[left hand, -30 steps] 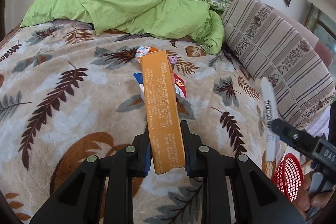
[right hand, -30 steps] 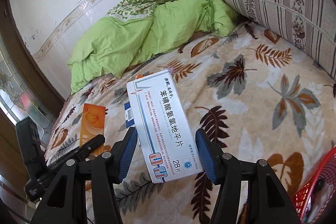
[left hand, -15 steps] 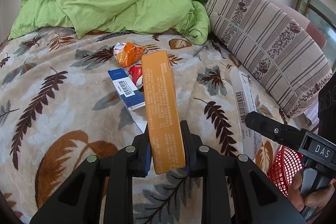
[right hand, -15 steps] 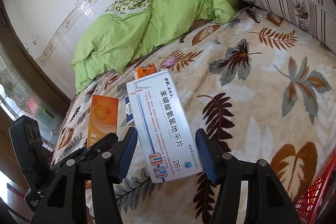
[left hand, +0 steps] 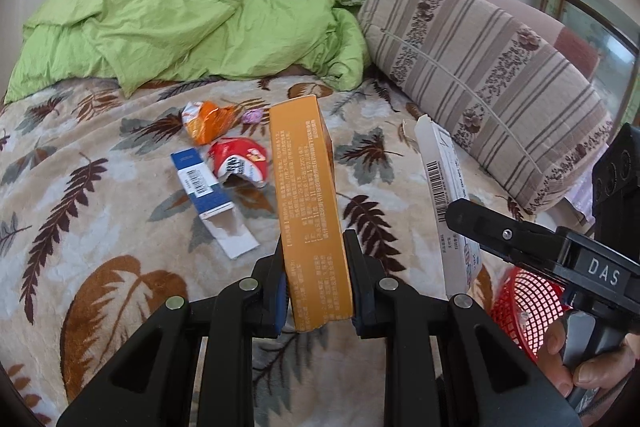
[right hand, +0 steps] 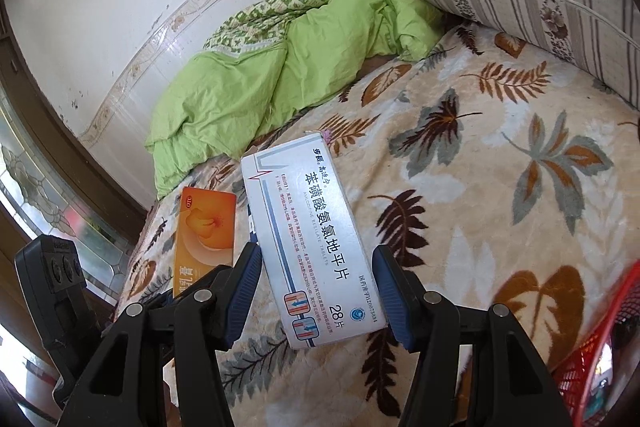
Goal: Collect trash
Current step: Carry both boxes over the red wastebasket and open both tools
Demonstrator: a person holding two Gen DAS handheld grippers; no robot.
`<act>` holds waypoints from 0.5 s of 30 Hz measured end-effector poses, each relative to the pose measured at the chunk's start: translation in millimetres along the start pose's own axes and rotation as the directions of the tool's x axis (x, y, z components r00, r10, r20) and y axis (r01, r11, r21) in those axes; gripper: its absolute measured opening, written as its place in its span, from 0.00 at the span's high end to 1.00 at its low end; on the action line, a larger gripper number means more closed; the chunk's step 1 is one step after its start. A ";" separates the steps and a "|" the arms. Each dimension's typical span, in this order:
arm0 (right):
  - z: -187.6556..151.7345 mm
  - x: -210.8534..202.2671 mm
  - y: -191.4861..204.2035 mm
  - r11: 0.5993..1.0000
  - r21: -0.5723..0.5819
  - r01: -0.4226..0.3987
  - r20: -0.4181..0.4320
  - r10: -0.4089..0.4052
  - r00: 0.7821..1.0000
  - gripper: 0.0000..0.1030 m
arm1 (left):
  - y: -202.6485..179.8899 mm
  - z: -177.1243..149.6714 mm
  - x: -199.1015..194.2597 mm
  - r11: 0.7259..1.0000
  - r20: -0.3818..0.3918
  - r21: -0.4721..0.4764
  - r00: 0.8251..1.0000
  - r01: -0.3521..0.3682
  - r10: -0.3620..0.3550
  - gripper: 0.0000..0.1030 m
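My left gripper (left hand: 316,287) is shut on an orange box (left hand: 308,203), held above the leaf-patterned blanket (left hand: 100,211). My right gripper (right hand: 316,291) is shut on a white medicine box (right hand: 312,243); this box also shows edge-on in the left wrist view (left hand: 444,183), and the orange box shows in the right wrist view (right hand: 204,231). On the blanket lie a blue-and-white box (left hand: 208,199), a red wrapper (left hand: 240,163), an orange wrapper (left hand: 204,119) and a small pink scrap (left hand: 253,115). A red mesh basket (left hand: 524,303) sits low at the right, also in the right wrist view (right hand: 600,359).
A green quilt (left hand: 180,31) is heaped at the back of the bed. A striped cushion (left hand: 480,79) lies along the right side. A white wall (right hand: 100,7) runs behind the bed.
Both grippers have drawn back and up from the bed with their boxes. The trash on the blanket, hidden behind the orange box a second ago, shows to its left. The red basket is closer.
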State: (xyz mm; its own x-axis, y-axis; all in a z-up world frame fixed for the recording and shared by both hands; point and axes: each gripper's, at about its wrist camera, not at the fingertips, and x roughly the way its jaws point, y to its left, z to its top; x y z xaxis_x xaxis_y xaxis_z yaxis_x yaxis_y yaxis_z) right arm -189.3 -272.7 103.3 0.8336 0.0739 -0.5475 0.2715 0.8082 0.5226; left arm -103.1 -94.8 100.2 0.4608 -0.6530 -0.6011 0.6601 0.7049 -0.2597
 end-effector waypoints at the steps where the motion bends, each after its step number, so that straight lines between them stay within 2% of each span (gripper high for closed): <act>1: 1.1 -6.6 -5.0 1.000 0.013 0.000 0.003 0.000 1.000 0.40 | -6.1 0.6 -1.8 1.000 0.001 0.006 1.000 0.013 -0.013 0.78; 5: 9.9 -44.9 -27.8 0.999 0.052 0.013 0.045 -0.015 0.999 0.40 | -31.4 1.5 -2.2 0.997 -0.013 0.028 0.998 0.068 -0.068 0.78; 9: 19.7 -95.4 -53.0 0.996 0.078 0.038 0.109 -0.047 0.993 0.40 | -72.3 -2.0 -3.0 0.988 -0.032 0.090 0.992 0.124 -0.121 0.78; 15: 23.0 -171.7 -96.7 0.986 0.118 0.119 0.187 -0.140 0.972 0.40 | -145.3 -8.6 -10.9 0.951 -0.077 0.170 0.965 0.260 -0.250 0.78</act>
State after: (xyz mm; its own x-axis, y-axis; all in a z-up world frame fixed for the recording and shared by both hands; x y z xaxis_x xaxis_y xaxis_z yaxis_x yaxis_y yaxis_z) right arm -347.6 -377.0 161.7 0.8625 -0.1503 -0.4833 0.4238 0.7365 0.5273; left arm -209.1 -187.7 138.0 0.2340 -0.7854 -0.5731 0.8479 0.4532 -0.2749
